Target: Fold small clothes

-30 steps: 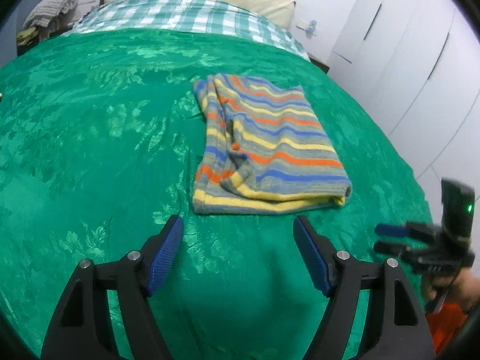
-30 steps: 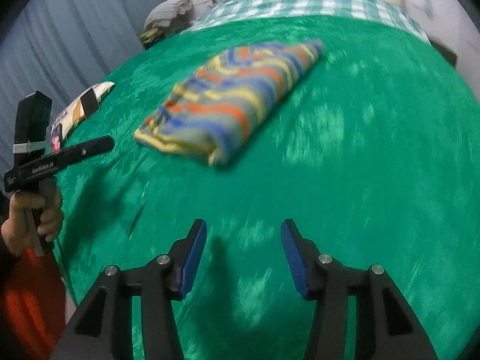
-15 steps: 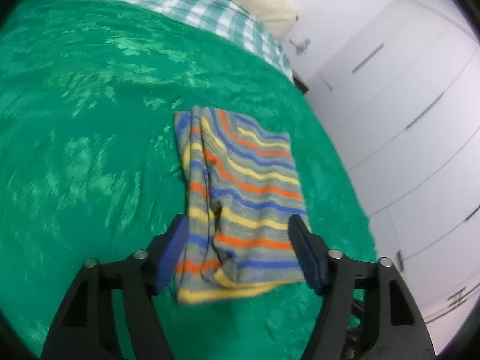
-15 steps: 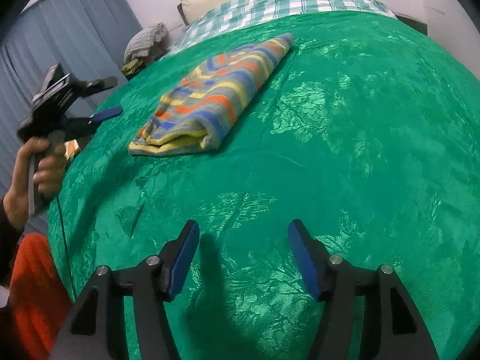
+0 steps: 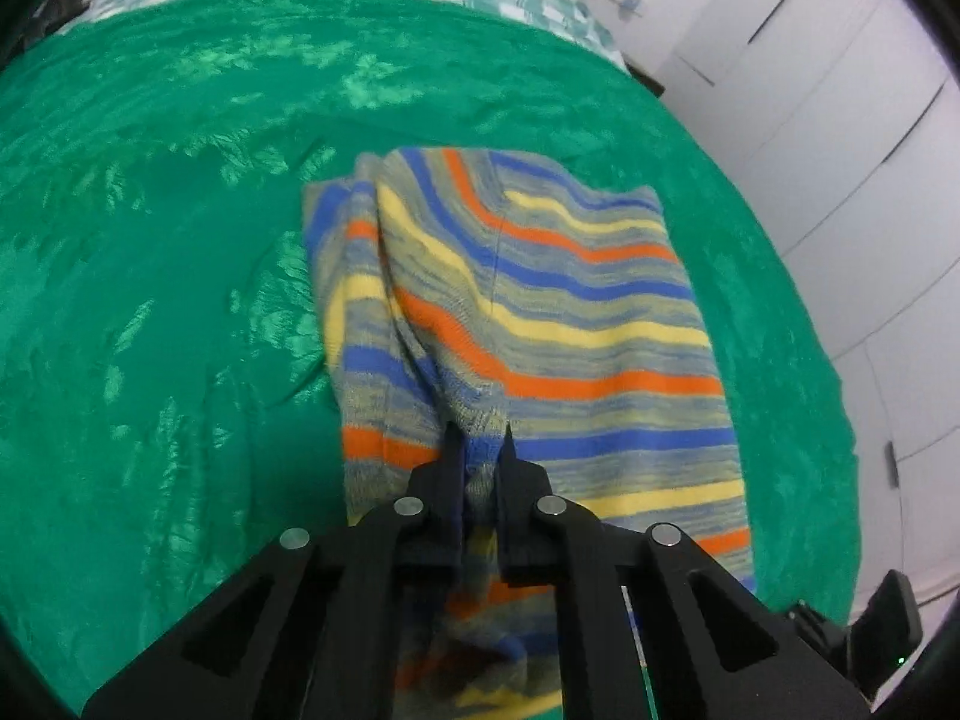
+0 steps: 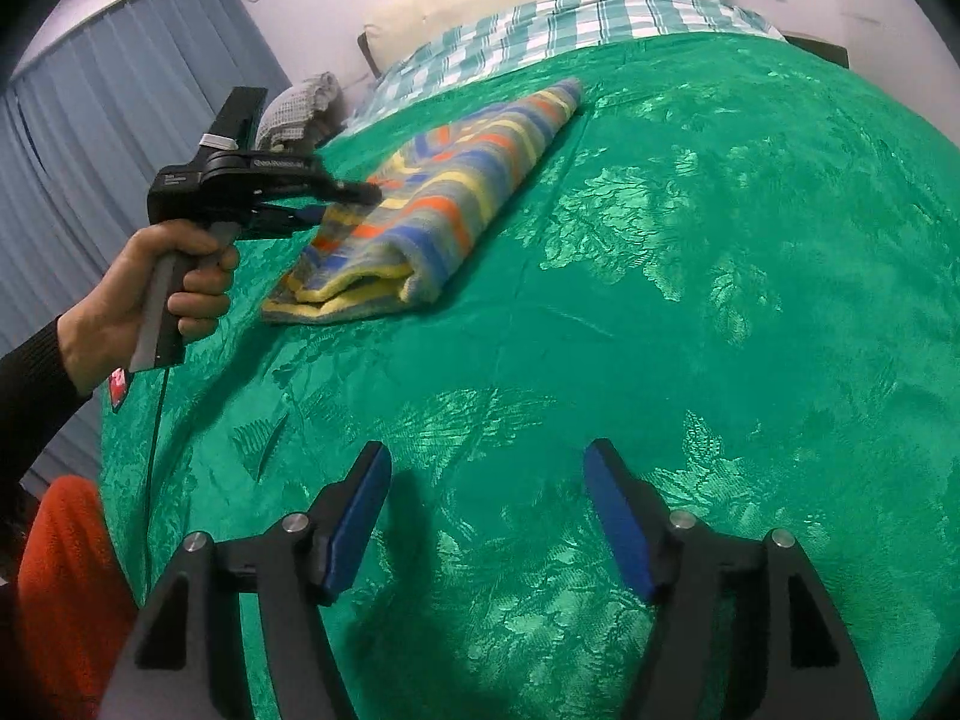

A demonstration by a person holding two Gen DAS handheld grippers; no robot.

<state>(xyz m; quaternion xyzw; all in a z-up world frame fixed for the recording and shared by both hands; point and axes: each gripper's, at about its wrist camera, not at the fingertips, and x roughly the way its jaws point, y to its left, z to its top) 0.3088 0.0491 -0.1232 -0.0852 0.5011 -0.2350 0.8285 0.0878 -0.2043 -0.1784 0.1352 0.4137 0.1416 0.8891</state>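
Lying already folded into a thick stack on the bed (image 6: 690,312), the striped garment (image 5: 540,312) is being pinched by the closed left hand-held gripper (image 5: 478,441). Probably one more fold remains, while the right hand-held gripper (image 6: 487,483) is opening, empty, well apart.

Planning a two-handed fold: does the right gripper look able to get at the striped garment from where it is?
Probably yes: only bare green bedspread separates the right gripper, jaws opening and empty, from the striped garment.
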